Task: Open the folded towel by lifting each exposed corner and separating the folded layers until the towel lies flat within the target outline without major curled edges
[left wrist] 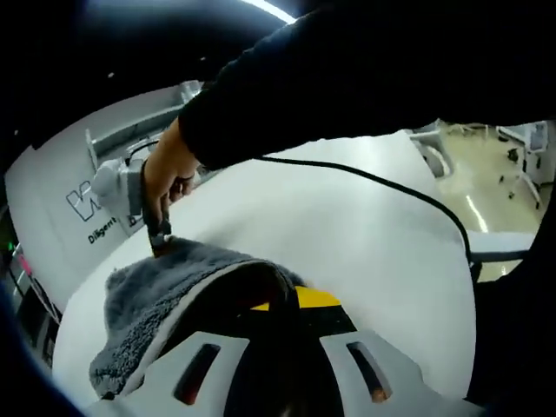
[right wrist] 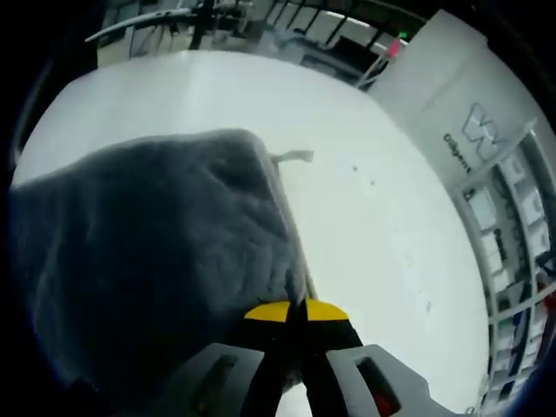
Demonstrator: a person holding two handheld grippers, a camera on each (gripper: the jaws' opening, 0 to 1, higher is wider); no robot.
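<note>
The grey towel (left wrist: 148, 304) hangs lifted over the white table (left wrist: 330, 234) in the left gripper view. It is stretched between both grippers. My left gripper (left wrist: 300, 300) has its yellow-tipped jaws together, with the towel's edge draped over them. A hand holds my right gripper (left wrist: 161, 243), which pinches the towel's far corner. In the right gripper view the towel (right wrist: 156, 261) bulks on the left, and a small white tag (right wrist: 295, 156) sticks out of its far edge. There my right gripper (right wrist: 295, 311) is shut on the towel's near edge.
A black cable (left wrist: 382, 187) trails across the table toward its right edge. A white panel with lettering (right wrist: 473, 139) stands behind the table (right wrist: 373, 226). The person's dark sleeve (left wrist: 365, 78) crosses the top of the left gripper view. Floor and furniture (left wrist: 512, 174) lie beyond at right.
</note>
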